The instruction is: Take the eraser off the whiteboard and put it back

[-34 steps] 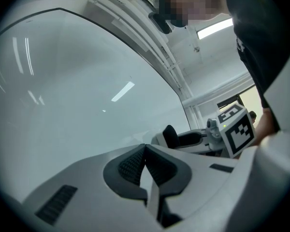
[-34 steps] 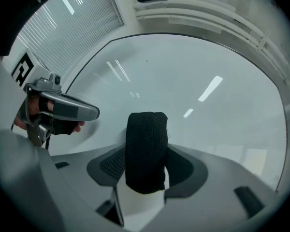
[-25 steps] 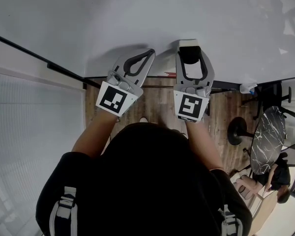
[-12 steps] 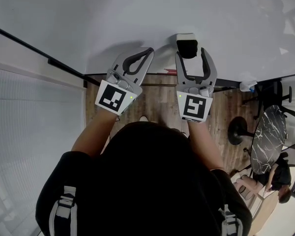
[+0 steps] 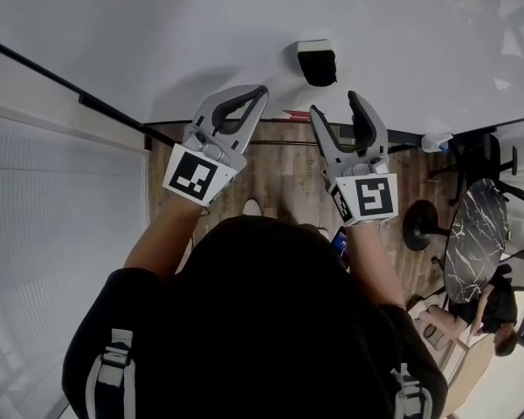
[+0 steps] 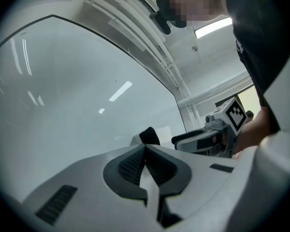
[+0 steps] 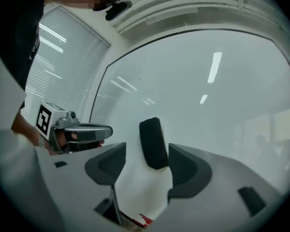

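**A:** Where does the eraser [image 5: 317, 64] sit relative to the right gripper [image 5: 335, 105]?

**B:** Just ahead of its fingertips, stuck flat to the whiteboard [image 5: 201, 33] and apart from both pads. In the right gripper view it lines up with the gap between the jaws, but the head view shows bare board between the tips and the eraser. Nothing is between the pads.

**A:** And the jaws?

**B:** Spread wide. They have just been opening, then easing in a touch. The person grips nothing with it.

**A:** So what does this step call for?

**B:** The put-back looks done, so the job is a clean retreat. The person should draw the gripper straight back along the line it points (no sideways swing). The jaws should be left wide so neither pad clips the eraser's edge and knocks it off the board.

**A:** And the left gripper [image 5: 255, 92]?

**B:** It is alongside, to the right gripper's left, with its jaws closed together on nothing and its tips near the board. It has no part here and is best held clear of the eraser.
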